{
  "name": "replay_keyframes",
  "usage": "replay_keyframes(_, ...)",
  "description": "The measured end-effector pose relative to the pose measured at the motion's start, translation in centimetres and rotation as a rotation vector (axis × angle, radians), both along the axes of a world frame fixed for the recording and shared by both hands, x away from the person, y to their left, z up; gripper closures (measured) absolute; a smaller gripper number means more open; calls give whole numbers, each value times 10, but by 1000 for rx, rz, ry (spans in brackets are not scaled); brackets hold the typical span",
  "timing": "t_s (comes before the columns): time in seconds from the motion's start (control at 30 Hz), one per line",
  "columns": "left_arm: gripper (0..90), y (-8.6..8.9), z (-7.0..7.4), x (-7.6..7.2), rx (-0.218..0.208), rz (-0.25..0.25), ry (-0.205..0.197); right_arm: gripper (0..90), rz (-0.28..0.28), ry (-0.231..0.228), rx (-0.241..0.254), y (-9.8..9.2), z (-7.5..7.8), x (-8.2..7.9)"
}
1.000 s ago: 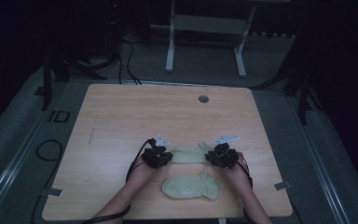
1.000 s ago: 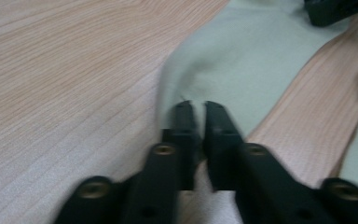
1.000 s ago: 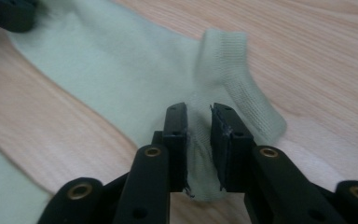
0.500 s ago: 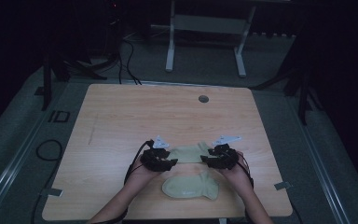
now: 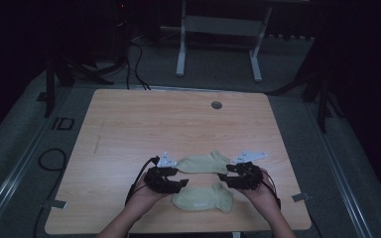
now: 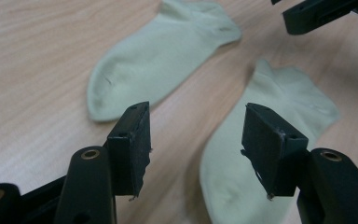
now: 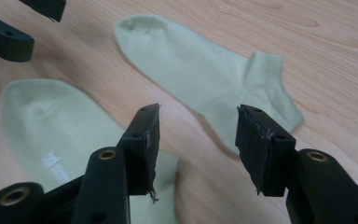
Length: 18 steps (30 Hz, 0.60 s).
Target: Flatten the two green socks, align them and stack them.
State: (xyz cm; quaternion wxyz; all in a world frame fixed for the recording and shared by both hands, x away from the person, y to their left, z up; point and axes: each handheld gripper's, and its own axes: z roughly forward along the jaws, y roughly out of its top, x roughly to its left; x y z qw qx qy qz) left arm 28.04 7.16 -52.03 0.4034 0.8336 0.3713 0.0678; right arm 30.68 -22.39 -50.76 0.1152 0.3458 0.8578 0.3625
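Two pale socks [image 5: 202,162] [image 5: 203,199] flat on the table [image 5: 129,119] (no containers), left gripper [image 5: 181,184] and right gripper [image 5: 223,177] just opened, jaws parted, holding nothing.

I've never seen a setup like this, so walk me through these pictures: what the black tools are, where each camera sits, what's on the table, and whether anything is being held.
A person sits at a wooden table, holding a two-jawed tool in each hand: the left hand-held gripper and the right hand-held gripper. The high view looks down from above the person. The other two pictures come from cameras riding on the grippers, looking out between their black jaws. Two pale green socks lie flat on the table: the far sock and the near sock. Nothing is held: both grippers' jaws have just been opening and stand apart with nothing between them, above the socks.
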Motion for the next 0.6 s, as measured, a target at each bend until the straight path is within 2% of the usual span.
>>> replay_keyframes(0.2, 423, 5, -6, -15, 22, -12, 22, 508, 14, 14, -1, -4, -1, -10)
replay_keyframes(0.37, 423, 9, -12, -22, 23, 0, 46, 521, 23, 34, 0, -5, -7, -19)
replay_keyframes(0.6, 424, 14, -30, -30, 25, 16, 84, 552, 5, 76, -23, -14, -27, -28)
